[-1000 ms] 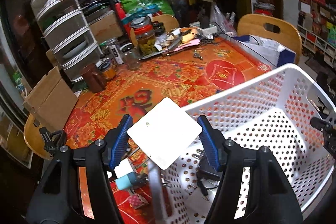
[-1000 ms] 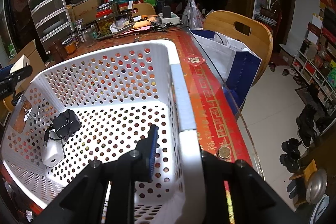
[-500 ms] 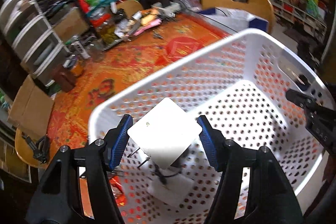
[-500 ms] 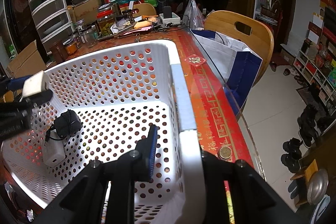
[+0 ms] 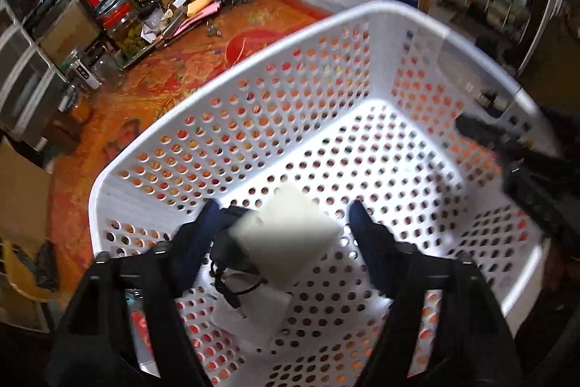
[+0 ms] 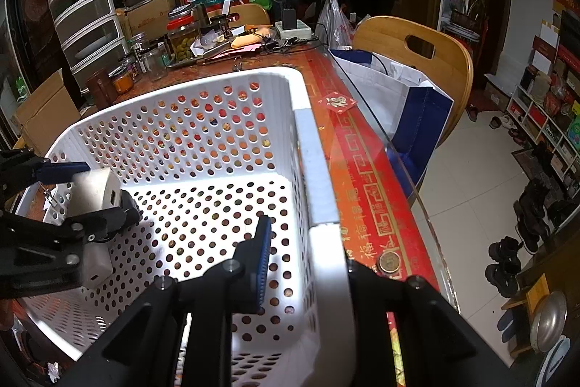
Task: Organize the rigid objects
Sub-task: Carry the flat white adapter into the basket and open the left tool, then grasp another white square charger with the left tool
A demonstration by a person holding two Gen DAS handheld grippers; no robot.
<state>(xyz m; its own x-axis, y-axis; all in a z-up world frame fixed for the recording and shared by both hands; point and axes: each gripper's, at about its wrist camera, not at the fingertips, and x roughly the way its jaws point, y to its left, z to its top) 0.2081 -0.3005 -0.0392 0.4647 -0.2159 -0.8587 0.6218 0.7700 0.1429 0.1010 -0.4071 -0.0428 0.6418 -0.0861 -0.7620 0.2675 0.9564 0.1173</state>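
Observation:
A white perforated basket (image 5: pixel 362 24) (image 6: pixel 311 169) stands on the red patterned table. My left gripper (image 5: pixel 282 227) is open above the basket's near-left corner. A white square box (image 5: pixel 286 238) is between its fingers and looks blurred, apart from both pads. In the right wrist view the box (image 6: pixel 94 191) sits by the left gripper's fingers. Under it lie a black adapter with cable (image 5: pixel 228 252) and a white charger (image 5: pixel 253 314). My right gripper (image 6: pixel 308 242) is shut on the basket's right rim.
Jars (image 6: pixel 183 35), papers and a power strip (image 6: pixel 293 28) crowd the table's far end. Plastic drawers (image 6: pixel 83 9) and a cardboard box (image 6: pixel 43 115) stand at the left. A wooden chair with a blue-white bag (image 6: pixel 409 89) is by the right edge. A coin (image 6: pixel 389 262) lies on the table.
My left gripper moved further over the basket and down, then opened. The white box left its pads and is dropping into the basket. The right gripper kept still on the rim.

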